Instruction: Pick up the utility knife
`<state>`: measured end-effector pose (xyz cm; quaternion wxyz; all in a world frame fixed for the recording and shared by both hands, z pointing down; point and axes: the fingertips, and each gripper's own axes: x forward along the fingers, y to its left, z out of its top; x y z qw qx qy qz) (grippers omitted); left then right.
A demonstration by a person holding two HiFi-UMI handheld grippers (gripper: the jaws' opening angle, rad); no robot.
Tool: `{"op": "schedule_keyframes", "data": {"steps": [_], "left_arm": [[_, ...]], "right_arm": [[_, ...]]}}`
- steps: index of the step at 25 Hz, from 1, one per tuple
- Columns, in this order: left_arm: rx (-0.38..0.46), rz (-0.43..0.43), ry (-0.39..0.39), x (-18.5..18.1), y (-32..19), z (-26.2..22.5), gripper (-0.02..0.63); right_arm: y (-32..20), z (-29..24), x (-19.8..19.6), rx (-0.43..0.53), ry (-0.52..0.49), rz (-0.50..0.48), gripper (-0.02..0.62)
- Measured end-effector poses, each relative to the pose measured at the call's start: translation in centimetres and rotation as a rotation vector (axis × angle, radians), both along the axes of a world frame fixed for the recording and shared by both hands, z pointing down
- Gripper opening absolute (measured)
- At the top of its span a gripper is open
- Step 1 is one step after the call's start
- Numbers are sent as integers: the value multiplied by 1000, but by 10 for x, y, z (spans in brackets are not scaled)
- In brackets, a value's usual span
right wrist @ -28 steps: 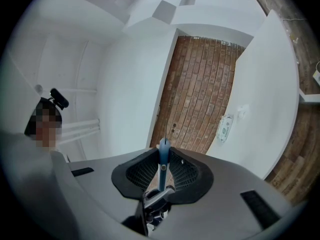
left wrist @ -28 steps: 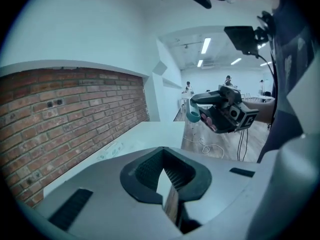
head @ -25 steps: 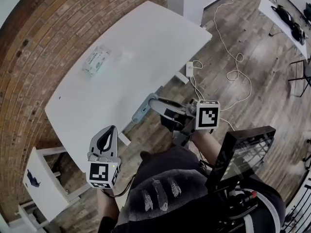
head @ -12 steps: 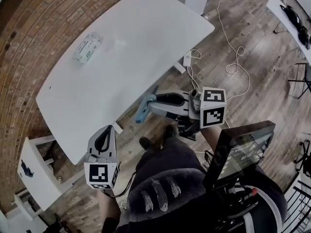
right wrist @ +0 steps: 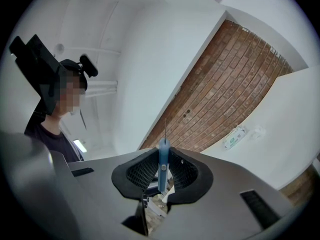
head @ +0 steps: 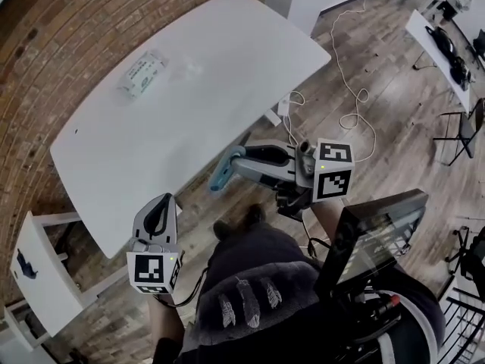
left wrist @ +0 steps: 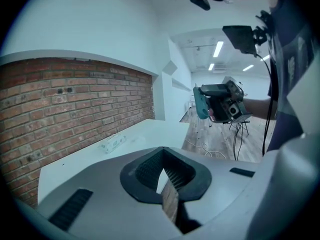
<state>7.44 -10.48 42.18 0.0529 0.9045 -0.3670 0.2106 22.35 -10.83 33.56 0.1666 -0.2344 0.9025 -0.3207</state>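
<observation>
Rolled since earlier, right hand-held gripper (head: 247, 161) clamps the utility knife (head: 223, 170); left hand-held gripper (head: 162, 204) closed empty; packet (head: 142, 72) print unreadable.

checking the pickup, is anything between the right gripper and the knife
Nothing visible: the knife is clamped between the fingers of the right gripper, held off the table.

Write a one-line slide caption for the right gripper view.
Right gripper shut on the blue utility knife, white table and brick wall behind.
</observation>
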Motion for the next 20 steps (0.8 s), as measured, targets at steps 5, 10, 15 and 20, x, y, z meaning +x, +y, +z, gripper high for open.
{"op": "schedule_keyframes", "data": {"steps": [5,10,15,20], "left_arm": [[35,-10,55,-28,-2,-9,-5],[57,-29,106,-66,-7,-16,-5],[55,-44,158,-96,-11,-15,-5],[47,-11,185,-104,-15,-8,-5]], "right_arm": [[3,-11,-35,-9,7,5,69],[2,-18,-78,-9,37,-8,69],[-1,-24,-111,5,70,-9,69],[0,-23,-126,-4,90,4,69]]}}
